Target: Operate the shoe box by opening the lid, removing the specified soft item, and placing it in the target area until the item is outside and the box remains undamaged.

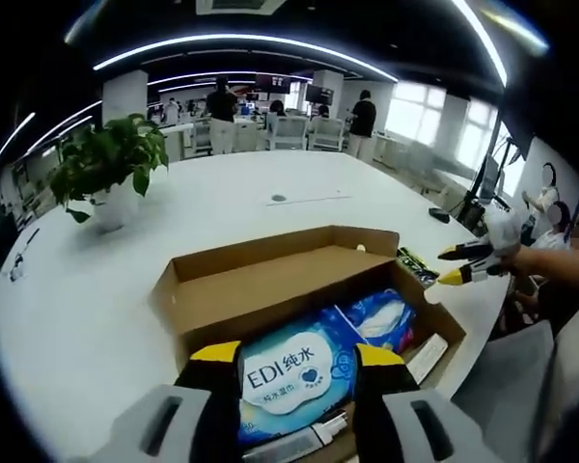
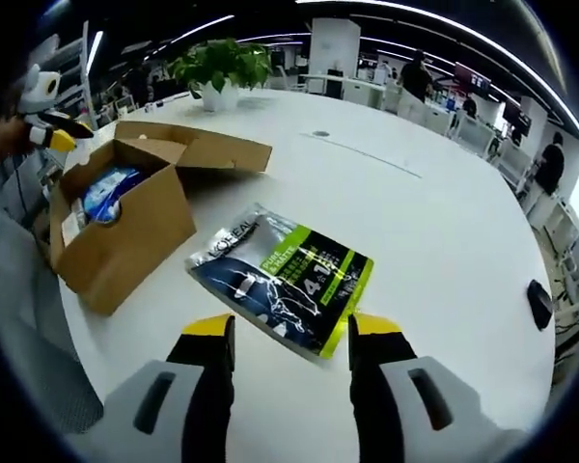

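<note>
Cardboard shoe box (image 1: 299, 280), lid open, on the white surface (image 1: 125, 289). My left tool (image 1: 296, 362), jaws spread, hovers directly over the wet-wipes pack (image 1: 294, 371) still inside. My right tool (image 2: 291, 333), spread, faces a dark sachet (image 2: 285, 275) lying outside.

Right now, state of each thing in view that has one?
Shoe box: lid open, upright on the table.
Wet-wipes pack: inside the box.
Dark-green pouch: out, flat on the table beside the box.
Left gripper: open, over the wipes.
Right gripper: open, empty, at the pouch's near edge.
</note>
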Tool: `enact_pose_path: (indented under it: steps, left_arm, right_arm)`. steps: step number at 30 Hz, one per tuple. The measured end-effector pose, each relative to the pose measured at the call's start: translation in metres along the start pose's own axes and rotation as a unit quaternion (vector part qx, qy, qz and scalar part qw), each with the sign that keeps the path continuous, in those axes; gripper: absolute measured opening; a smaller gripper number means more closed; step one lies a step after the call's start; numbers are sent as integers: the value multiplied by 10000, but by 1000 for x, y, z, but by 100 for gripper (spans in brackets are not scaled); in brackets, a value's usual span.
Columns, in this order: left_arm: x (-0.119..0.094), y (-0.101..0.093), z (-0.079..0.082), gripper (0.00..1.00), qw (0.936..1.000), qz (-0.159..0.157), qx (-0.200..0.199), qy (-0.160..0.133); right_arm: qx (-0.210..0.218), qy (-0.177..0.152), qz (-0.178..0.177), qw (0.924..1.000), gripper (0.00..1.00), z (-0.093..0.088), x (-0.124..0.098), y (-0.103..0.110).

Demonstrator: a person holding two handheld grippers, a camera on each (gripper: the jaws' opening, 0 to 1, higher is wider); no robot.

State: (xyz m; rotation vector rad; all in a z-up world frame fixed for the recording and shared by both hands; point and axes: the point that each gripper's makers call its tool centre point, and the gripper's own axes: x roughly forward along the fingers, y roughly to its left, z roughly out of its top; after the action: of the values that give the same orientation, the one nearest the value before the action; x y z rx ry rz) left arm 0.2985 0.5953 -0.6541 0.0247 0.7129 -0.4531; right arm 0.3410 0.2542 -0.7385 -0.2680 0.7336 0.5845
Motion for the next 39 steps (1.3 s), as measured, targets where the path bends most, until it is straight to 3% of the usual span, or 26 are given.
enact_pose_path:
  steps: [18, 39]
  left_arm:
    - [-18, 15, -14, 63, 9999, 44, 85, -51]
    - [-35, 19, -22, 87, 9993, 10, 257, -271]
  right_arm:
    - [-145, -515, 662, 9964, 45, 76, -20, 63]
    - [-370, -617, 1779, 9814, 38, 107, 17, 162]
